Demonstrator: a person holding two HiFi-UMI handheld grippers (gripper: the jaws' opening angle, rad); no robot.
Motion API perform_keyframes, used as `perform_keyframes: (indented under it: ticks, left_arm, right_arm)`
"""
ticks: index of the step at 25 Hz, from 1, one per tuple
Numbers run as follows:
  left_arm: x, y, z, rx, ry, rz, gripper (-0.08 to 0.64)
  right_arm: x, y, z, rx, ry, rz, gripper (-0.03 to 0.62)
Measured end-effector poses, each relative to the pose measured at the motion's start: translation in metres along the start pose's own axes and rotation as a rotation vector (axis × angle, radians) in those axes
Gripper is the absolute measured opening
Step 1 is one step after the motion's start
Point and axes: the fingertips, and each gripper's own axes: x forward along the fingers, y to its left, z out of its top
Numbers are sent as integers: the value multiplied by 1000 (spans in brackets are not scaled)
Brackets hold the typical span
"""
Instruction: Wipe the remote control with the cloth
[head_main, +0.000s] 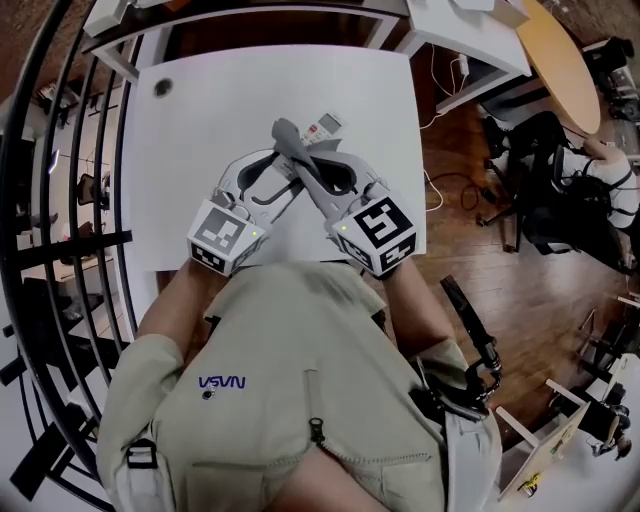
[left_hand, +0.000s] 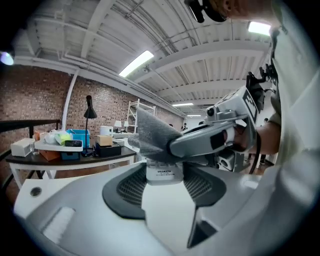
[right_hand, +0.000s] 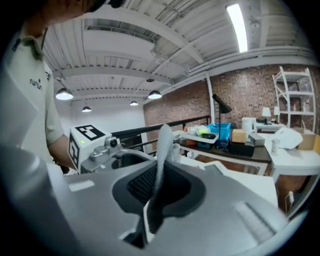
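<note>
Left tool (left_hand: 162, 183) clamping remote (head_main: 325, 126), right tool (right_hand: 157, 186) crossed over, pinching cloth (right_hand: 164, 142)

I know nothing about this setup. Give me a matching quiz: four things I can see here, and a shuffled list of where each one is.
Things:
1. white plastic remote control
2. grey cloth
3. black desk lamp
4. white table

Places:
A. standing on the dark side desk
B. pinched in the right hand-held gripper
C. held between the jaws of the left hand-held gripper
D. underneath both grippers

Pairs: 1-C, 2-B, 3-A, 4-D
</note>
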Motion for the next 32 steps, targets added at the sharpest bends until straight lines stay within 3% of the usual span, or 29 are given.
perform_keyframes:
  ticks: [2,4,8,11,16,23,27,29,32]
  left_arm:
    - [-2,4,4,-111,-37,-12,239]
    - [-4,6,11,-292,-95,-62,239]
    - [-13,11,37,-752,-264,-238,239]
    - [-21,13,60,-975,-398,-377,239]
    - [-30,4,90,-1057,-524,-525,239]
    - [-24,15,93,-1135,-557,-509,239]
    - [-25,19,90,-1136,-560,-494,239]
    - [-24,16,91,-1120,-559,-495,239]
    - [-26,12,95,-1099,-563,-509,239]
  right_arm:
    - [-8,-4,14,27,-74,-13,18]
    - [-25,-26,36,67,-192,-96,18]
    - [-64,-77,68,69,-371,-313,18]
    - [-83,-97,80,65,-454,-392,18]
    - [-77,-79,98,8,-501,-334,18]
    - [-48,1,95,-109,-449,-119,18]
    - [-41,26,81,-96,-398,-23,18]
    - [-49,7,80,-50,-421,-65,18]
    - [-71,-50,87,79,-497,-254,18]
